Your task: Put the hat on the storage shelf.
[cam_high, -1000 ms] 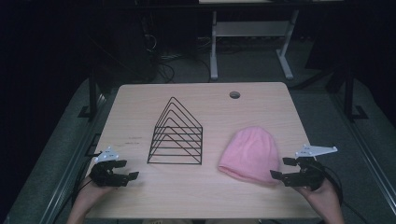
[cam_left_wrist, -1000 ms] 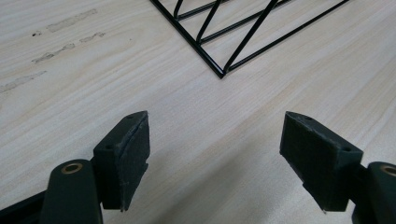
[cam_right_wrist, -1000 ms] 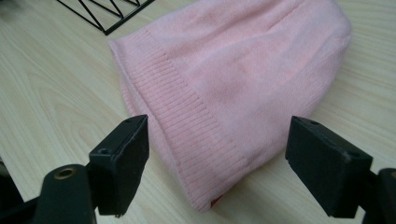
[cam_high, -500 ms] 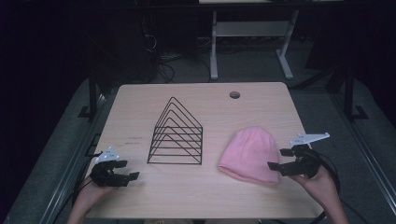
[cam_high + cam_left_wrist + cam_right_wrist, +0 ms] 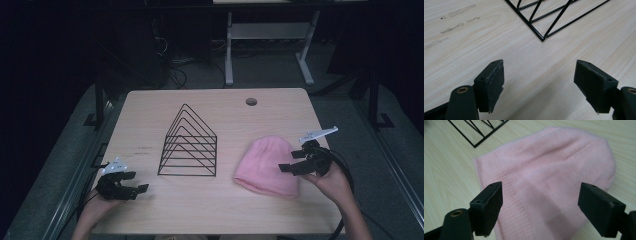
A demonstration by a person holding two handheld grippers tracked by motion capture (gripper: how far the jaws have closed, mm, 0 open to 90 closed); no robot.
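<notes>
Both grippers gape wide and empty: right gripper (image 5: 295, 161) over the pink beanie (image 5: 266, 165), left gripper (image 5: 136, 188) above bare table (image 5: 210, 210).

Pink knitted wool beanie (image 5: 267, 165) | lying flat, ribbed brim toward 7 o'clock | table's 4 o'clock area || Black wire triangular rack (image 5: 189, 144) | upright | table centre, 9 o'clock of beanie, apart

The bench (image 5: 215, 210) is evenly lit against dark, murky surroundings; shadows fall soft, and both close views look slightly hazy.
</notes>
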